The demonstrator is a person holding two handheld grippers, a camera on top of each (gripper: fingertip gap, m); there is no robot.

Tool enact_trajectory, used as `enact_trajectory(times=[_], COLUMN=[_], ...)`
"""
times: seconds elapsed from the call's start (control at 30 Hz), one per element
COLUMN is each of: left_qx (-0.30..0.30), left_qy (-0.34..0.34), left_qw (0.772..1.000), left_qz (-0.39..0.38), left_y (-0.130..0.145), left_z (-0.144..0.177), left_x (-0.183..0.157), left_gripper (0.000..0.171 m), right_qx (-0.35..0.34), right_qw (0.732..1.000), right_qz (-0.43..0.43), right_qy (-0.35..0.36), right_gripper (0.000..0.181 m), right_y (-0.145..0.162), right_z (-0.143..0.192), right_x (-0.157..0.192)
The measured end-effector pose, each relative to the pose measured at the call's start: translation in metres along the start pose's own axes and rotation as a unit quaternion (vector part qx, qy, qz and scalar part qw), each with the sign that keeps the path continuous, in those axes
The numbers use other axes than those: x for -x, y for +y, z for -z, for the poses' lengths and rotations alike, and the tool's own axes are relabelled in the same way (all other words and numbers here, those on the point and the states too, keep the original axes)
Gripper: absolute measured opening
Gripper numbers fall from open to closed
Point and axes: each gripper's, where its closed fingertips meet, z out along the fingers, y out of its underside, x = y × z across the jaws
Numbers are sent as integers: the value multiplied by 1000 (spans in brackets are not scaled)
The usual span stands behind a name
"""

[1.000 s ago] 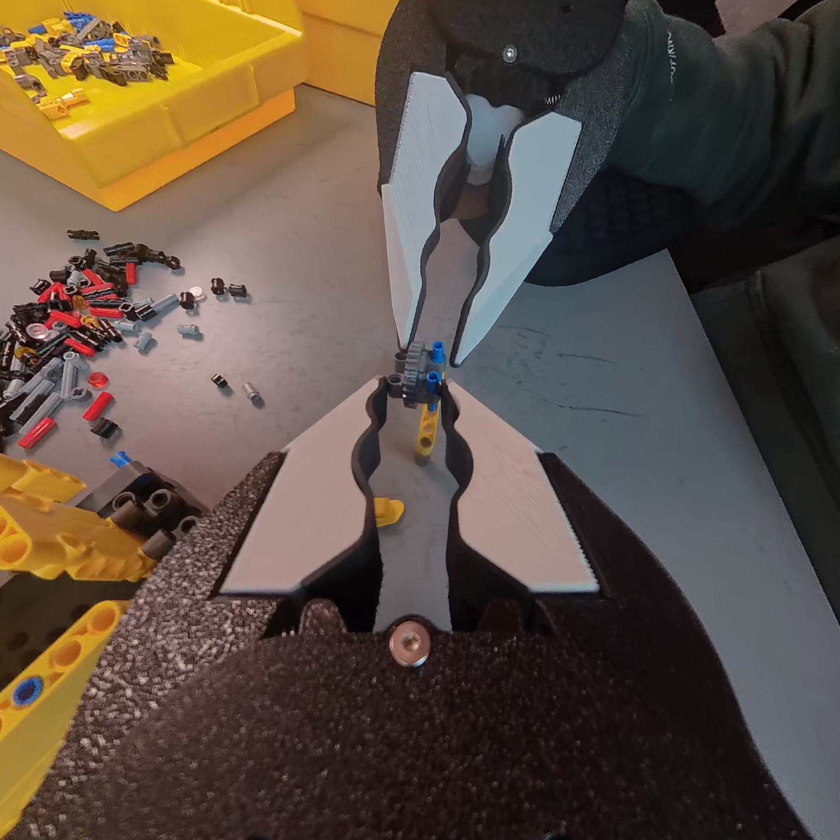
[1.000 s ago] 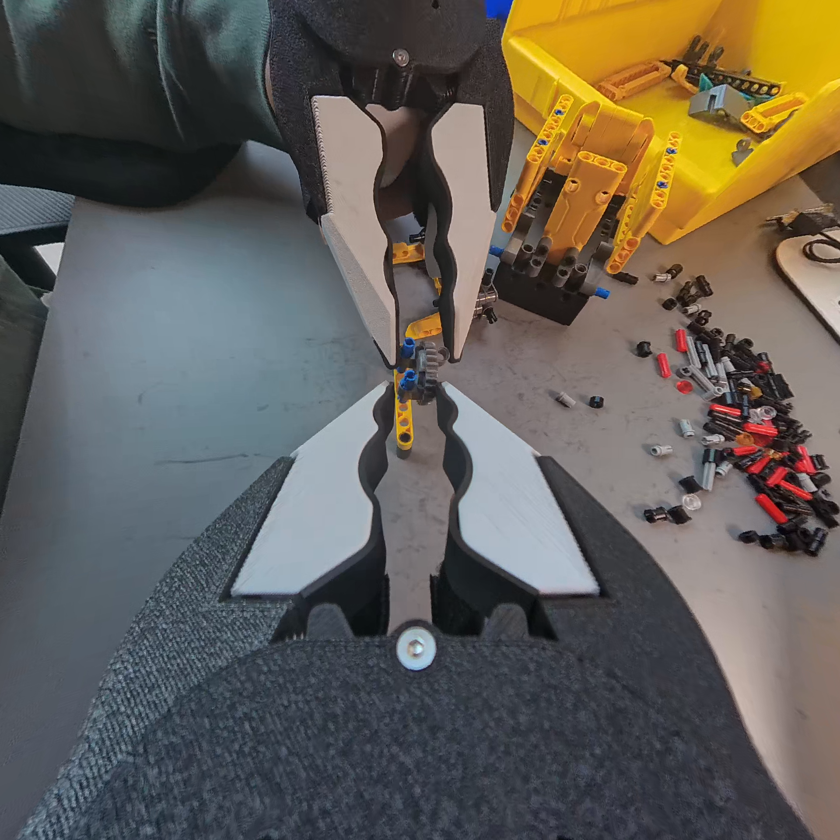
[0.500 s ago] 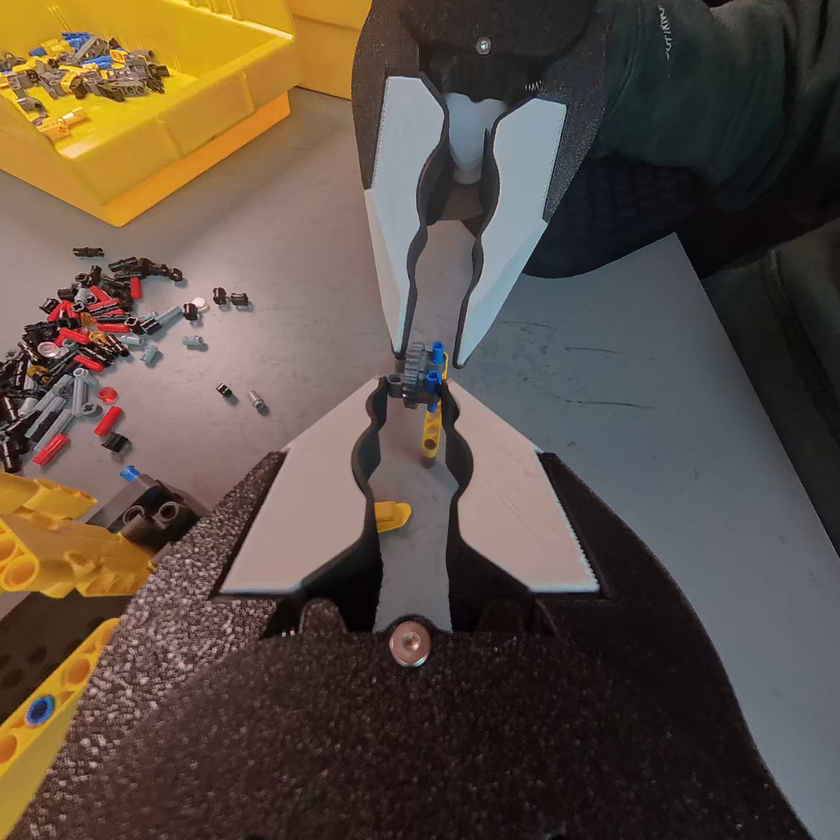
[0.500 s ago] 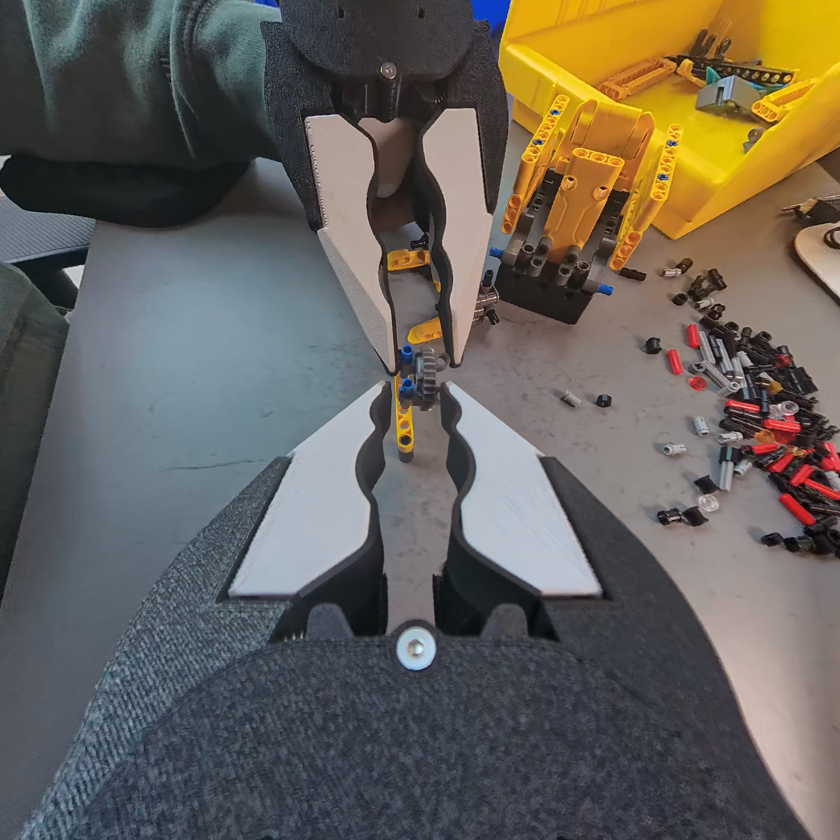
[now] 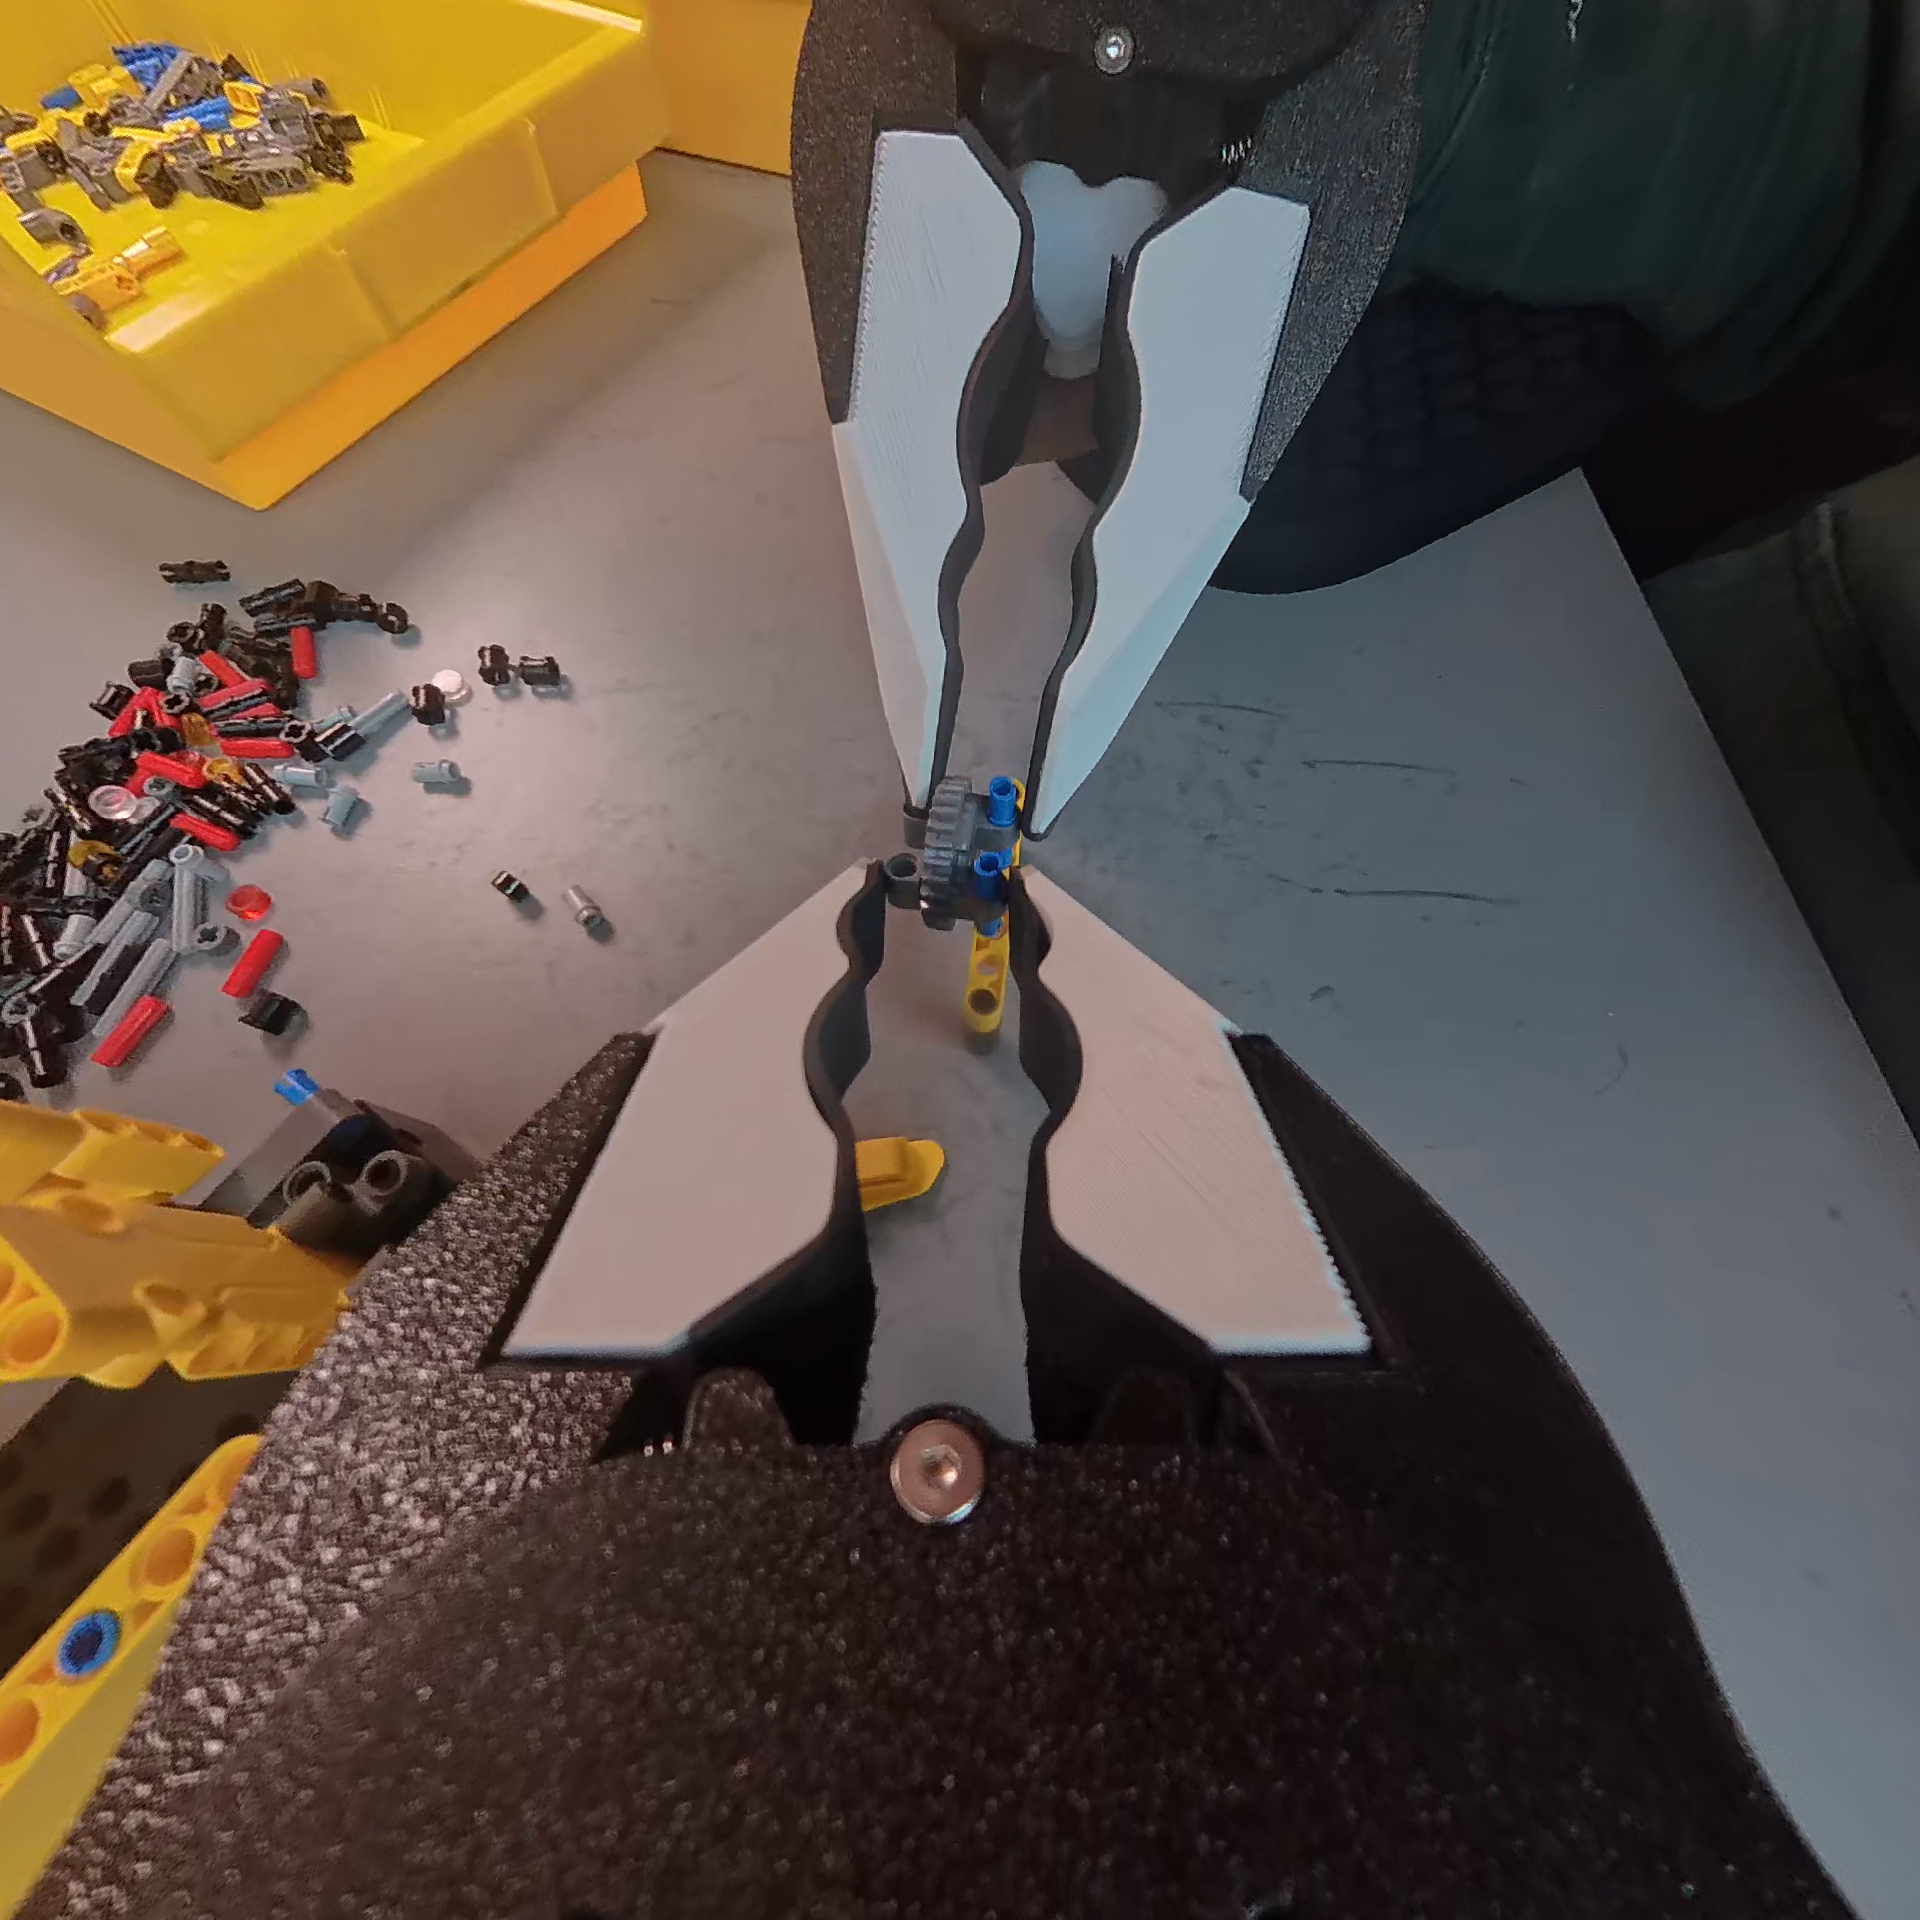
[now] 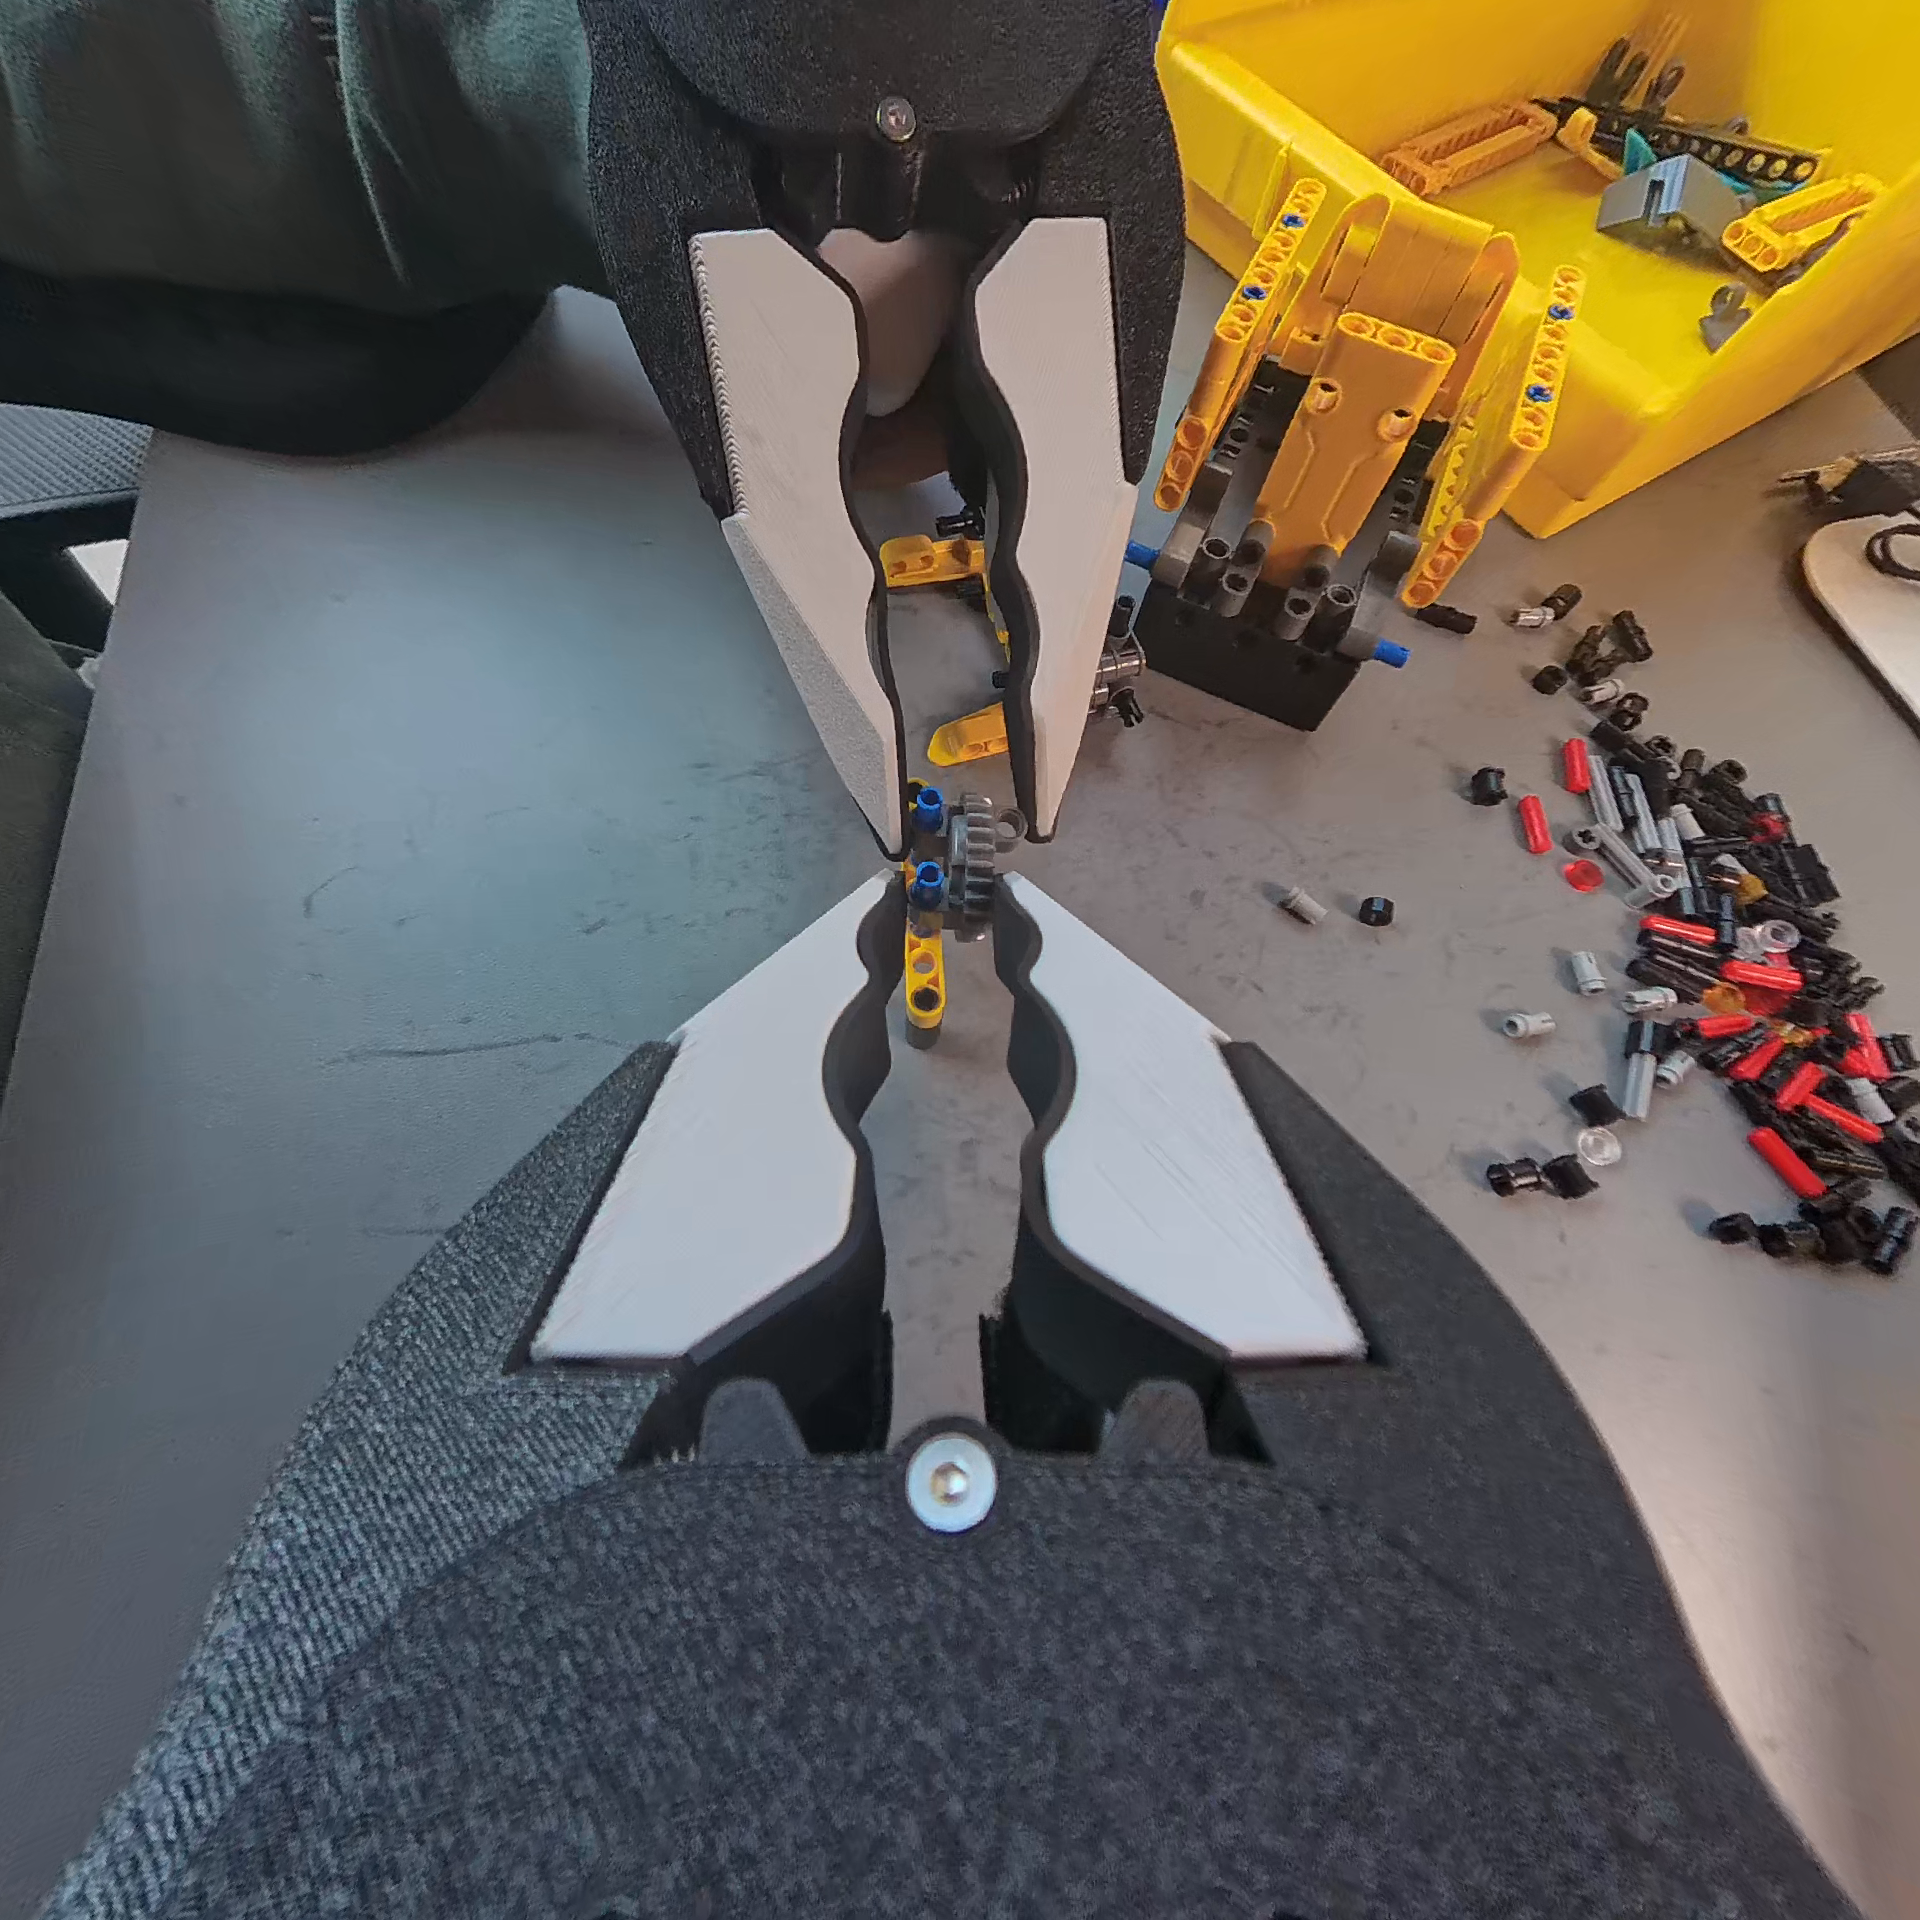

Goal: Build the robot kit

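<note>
A small assembly hangs between both grippers above the grey table (image 5: 1455,987): a dark grey gear (image 5: 948,852), blue pins (image 5: 1000,795) and a yellow holed beam (image 5: 982,971) pointing down. My left gripper (image 5: 945,881) is shut on its lower part. My right gripper (image 5: 977,821) comes from the far side, tip to tip, shut on its upper part. In the right wrist view my right gripper (image 6: 948,883) grips beside the gear (image 6: 971,862) and beam (image 6: 923,971), with the left gripper (image 6: 966,836) opposite.
A yellow and black brick model (image 6: 1351,447) stands by a yellow bin (image 6: 1621,343) of parts. A pile of small red, black and grey pins (image 6: 1745,987) lies beside it. A loose yellow piece (image 5: 899,1169) lies under the grippers. A dark green sleeve (image 5: 1662,156) reaches in. The tips of both grippers are at nearly the same place. The loose yellow piece (image 5: 899,1169) sits 6 centimeters or so from the ends of my left fingers. My right wrist view (image 6: 960,739) looks at it from another angle.
Both grippers keep their hold on the assembly. The pair has shifted slightly over the table, and the right gripper now stands a little more upright in the left wrist view.
</note>
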Motion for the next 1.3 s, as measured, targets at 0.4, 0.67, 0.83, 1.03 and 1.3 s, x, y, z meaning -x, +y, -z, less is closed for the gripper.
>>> enact_trajectory(times=[0.4,0.67,0.83,1.03,1.3], left_qx=[19,-11,0,6,19], left_qy=[2,8,4,4,-2], left_qw=[1000,1000,1000,1000,1000], left_qz=[-10,12,9,0,-18], left_y=[7,-5,-2,-1,0], left_z=[0,9,6,7,7], left_x=[-2,-1,-1,-2,-3], left_gripper=[25,28,21,21,21], right_qx=[19,32,33,30,23], right_qw=[1000,999,999,999,1000], right_qz=[18,24,17,10,2], right_qy=[18,22,17,10,2], right_gripper=[15,15,15,15,15], right_y=[-1,-1,-1,-1,-1], right_z=[-1,-1,-1,-2,-2], right_x=[1,0,1,1,3])
